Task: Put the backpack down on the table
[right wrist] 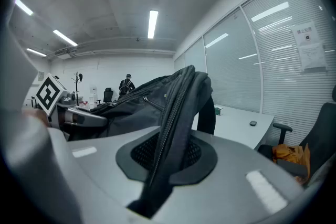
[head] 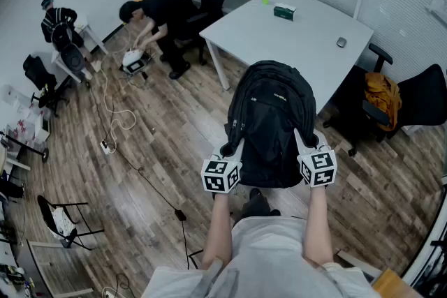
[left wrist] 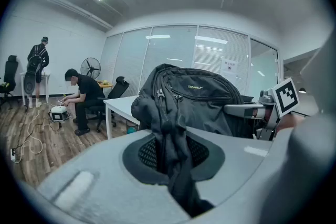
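Both jaws pinching backpack (head: pixel 269 115) fabric, left gripper (head: pixel 232 146) one side, right gripper (head: pixel 302 143) opposite

The black fabric backpack (left wrist: pixel 195 99) carries one small pale brand word across its upper front panel, its letters too small for me to read with certainty. Two white paper notices (right wrist: pixel 308 48) on the blind-covered glass wall bear print too fine to read.

The backpack (head: pixel 271 123) hides part of the table's (head: pixel 307 24) near edge.
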### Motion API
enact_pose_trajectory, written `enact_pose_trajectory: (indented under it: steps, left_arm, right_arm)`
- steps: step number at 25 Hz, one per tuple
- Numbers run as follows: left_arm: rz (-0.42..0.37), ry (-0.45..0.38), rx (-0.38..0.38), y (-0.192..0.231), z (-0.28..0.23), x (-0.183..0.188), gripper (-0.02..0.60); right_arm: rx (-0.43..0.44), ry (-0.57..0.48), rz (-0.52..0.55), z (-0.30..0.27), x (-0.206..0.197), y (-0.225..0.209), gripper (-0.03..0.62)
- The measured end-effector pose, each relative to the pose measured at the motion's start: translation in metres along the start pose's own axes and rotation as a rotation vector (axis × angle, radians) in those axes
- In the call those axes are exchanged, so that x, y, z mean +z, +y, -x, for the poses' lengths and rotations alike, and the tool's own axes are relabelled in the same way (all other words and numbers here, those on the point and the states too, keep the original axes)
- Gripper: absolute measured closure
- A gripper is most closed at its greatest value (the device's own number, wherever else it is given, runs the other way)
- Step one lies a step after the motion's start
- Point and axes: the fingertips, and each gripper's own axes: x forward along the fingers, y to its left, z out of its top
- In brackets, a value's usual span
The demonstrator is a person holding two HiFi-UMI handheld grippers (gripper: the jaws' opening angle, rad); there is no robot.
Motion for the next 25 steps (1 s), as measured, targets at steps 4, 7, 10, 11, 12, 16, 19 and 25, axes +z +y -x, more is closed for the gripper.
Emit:
enact_pose_trajectory:
  steps: [4,7,10,11,12,16,19,25]
  left_arm:
    - [-0.003,0.001,-0.003,-0.002,0.001,0.0,0.535]
    - [-0.006,0.0,-0.005,-0.003,0.0,-0.001,0.535]
    - [-0.009,-0.002,-0.005,-0.006,0.001,0.0,0.535]
    - [-0.009,-0.004,-0.003,-0.008,0.002,0.0,0.535]
    - [-0.01,-0.008,-0.002,-0.008,0.002,0.002,0.535]
    - [-0.017,-0.024,0.005,-0.007,0.004,0.008,0.535]
    - [-0.021,-0.035,0.005,-0.002,0.005,0.011,0.535]
    - [-0.032,-0.052,-0.026,0.006,-0.016,0.022,0.535]
  right_arm:
    - [-0.001,0.001,-0.006,0.001,-0.001,0.0,0.556]
    - [0.002,0.0,-0.015,0.001,-0.004,-0.001,0.556]
    - [0.007,-0.004,-0.037,0.003,-0.005,-0.003,0.556]
    - [0.009,-0.006,-0.044,0.003,-0.005,-0.004,0.556]
    - [0.012,-0.009,-0.05,0.003,-0.004,-0.004,0.556]
    - [0.02,-0.025,-0.055,0.001,0.001,-0.002,0.556]
    - [0.026,-0.038,-0.05,-0.002,0.004,0.002,0.556]
    - [0.014,-0.052,-0.044,-0.016,0.011,-0.011,0.556]
